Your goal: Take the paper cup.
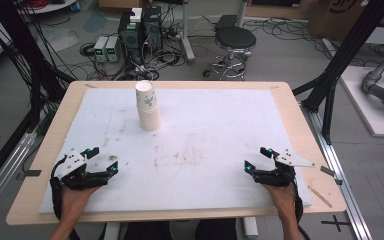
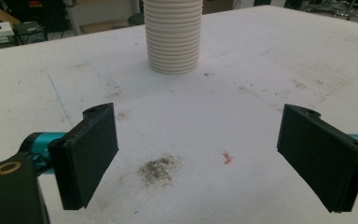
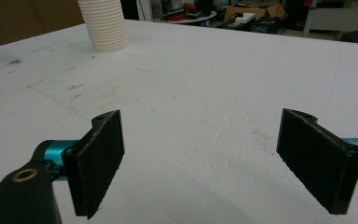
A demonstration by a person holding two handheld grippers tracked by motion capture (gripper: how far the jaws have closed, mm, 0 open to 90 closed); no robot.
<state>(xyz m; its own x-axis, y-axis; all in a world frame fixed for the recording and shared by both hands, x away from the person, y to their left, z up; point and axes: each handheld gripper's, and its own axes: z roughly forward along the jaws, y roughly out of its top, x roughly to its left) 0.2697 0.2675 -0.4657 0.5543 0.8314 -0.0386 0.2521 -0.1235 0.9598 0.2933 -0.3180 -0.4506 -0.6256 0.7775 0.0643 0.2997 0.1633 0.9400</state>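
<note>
A tall stack of white paper cups (image 1: pixel 147 106) stands upside down on the white foam mat (image 1: pixel 215 130), toward the back left of the middle. Its ribbed lower part shows in the left gripper view (image 2: pixel 174 36) and in the right gripper view (image 3: pixel 103 25). My left gripper (image 1: pixel 101 161) rests near the front left of the mat, open, with nothing between its jaws (image 2: pixel 198 161). At the front right my right gripper (image 1: pixel 258 159) is also open and empty (image 3: pixel 200 163). Both are well short of the cups.
The mat covers a wooden table (image 1: pixel 300 125). Stains mark the mat's middle, with a dark smudge (image 2: pixel 158 169) and a small red speck (image 2: pixel 227 157) ahead of the left gripper. Beyond the table stand a black stool (image 1: pixel 235 39), computers (image 1: pixel 140 30) and cables.
</note>
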